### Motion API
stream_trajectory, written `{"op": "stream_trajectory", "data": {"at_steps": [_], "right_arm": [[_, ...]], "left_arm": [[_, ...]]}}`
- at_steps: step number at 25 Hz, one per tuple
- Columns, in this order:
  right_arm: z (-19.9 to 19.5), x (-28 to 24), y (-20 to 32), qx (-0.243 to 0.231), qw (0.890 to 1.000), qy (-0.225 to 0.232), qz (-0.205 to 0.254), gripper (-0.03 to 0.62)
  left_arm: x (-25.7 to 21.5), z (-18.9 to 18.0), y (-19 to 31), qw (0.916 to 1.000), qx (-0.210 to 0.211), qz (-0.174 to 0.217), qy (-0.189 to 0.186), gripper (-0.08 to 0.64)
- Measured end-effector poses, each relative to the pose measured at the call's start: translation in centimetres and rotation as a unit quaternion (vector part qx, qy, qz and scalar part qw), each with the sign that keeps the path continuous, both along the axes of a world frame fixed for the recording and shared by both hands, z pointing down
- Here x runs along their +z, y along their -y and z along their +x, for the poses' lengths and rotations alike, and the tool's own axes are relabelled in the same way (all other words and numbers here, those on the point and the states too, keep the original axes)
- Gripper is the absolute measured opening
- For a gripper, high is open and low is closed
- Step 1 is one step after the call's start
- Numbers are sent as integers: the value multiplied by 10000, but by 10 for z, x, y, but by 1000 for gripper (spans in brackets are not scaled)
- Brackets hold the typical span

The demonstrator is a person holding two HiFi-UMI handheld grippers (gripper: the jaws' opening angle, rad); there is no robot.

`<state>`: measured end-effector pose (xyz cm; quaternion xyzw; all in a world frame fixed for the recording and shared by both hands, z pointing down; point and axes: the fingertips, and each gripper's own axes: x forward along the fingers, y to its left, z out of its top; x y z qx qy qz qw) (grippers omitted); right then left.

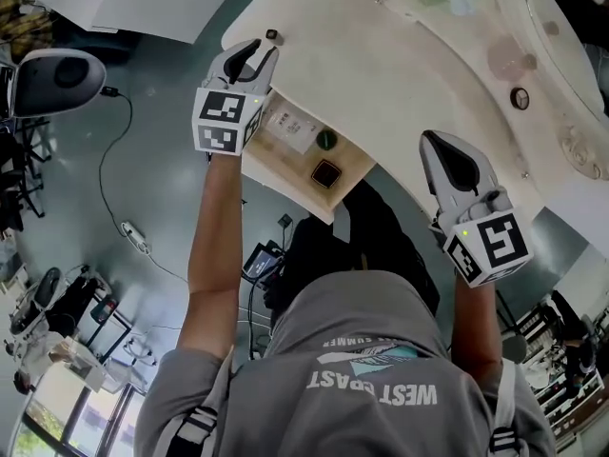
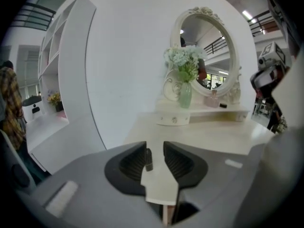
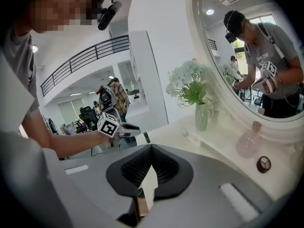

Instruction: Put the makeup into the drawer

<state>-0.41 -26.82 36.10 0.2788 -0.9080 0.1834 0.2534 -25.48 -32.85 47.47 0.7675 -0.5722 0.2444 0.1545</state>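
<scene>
Makeup for this step is being taken to be the small dark upright tube (image 1: pixel 272 34), which is standing at the far left end of the cream curved counter (image 1: pixel 400 74), just beyond the tips of the left gripper (image 1: pixel 265 49). The left fingers are being held moderately apart. The tube is being framed in the gap between them, but it is not being pressed by either pad. The right gripper (image 1: pixel 433 143) is being held over the near right edge of the counter, with its fingers closed together on nothing. The open wooden drawer (image 1: pixel 354 168) is standing pulled out under the counter's near edge, close to the left gripper. A white box (image 1: pixel 290 127), a round green item (image 1: pixel 326 139) and a square dark compact (image 1: pixel 325 173) are lying in it.

The grasp is judged to be the step in hand. The left gripper is best eased forward, centred on the tube, until the tube is being flanked evenly by both pads. A slim upright tube is easily toppled by one-sided contact, and the counter's edge is near. The fingers should then be closed gently on its middle.
</scene>
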Motion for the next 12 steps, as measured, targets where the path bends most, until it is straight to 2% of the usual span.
{"op": "stream_trajectory", "data": {"at_steps": [3,12], "right_arm": [[2,12,4,17,9999,-44,-95,2],[4,29,12,21,9996,-145,-225,2]], "left_arm": [[16,-5,13,9999,-100,-74,47,141],[50,-13,34,9991,-259,-329,44,149]]}}
